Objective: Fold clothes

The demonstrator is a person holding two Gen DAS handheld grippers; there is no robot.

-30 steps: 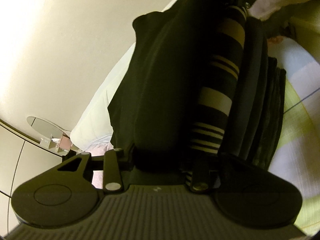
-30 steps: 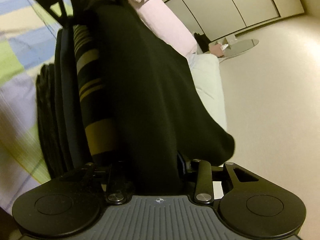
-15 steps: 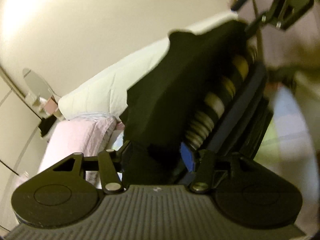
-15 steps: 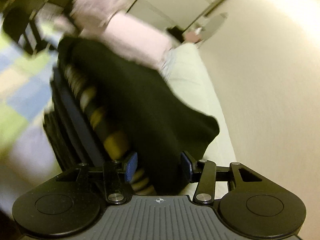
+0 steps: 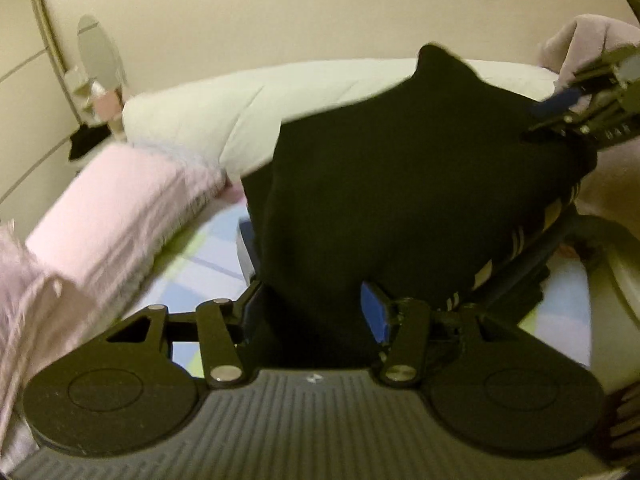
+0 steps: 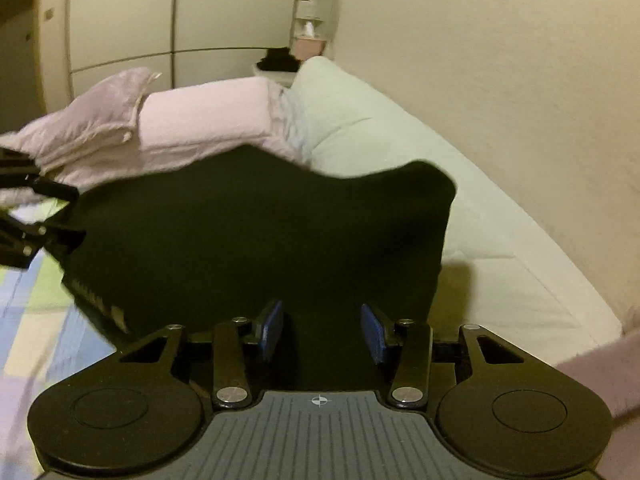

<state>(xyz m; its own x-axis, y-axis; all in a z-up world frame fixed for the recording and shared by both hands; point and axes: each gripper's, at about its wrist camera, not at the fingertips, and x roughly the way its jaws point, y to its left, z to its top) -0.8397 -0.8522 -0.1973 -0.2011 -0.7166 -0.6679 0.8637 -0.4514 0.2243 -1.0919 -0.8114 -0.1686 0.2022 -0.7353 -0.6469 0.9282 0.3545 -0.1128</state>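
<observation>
Folded stack of dark clothes, black knit garment [image 5: 400, 200] on top, sits mid-bed on pastel checked sheet [image 5: 208, 264]. Left gripper [image 5: 316, 312], right gripper [image 6: 320, 328]: both released, pads flanking stack ends. Folding looks nearly done; only tidying left.

garment [image 5: 400, 200]: black on top, with a lower layer striped black and tan at its edge
bedsheet [image 6: 36, 320]: checked in pale blue, light green and white
folded blanket [image 6: 200, 120]: pale pink
pillow [image 5: 248, 116]: white with a greenish cast
quilt [image 6: 92, 116]: pale lilac
left gripper [image 5: 316, 312]: black body, blue pads
right gripper [image 6: 320, 328]: black body, blue pads, grey ribbed casing
wall [image 6: 500, 60]: cream
wardrobe [image 6: 200, 20]: cream panels with dark seams
</observation>
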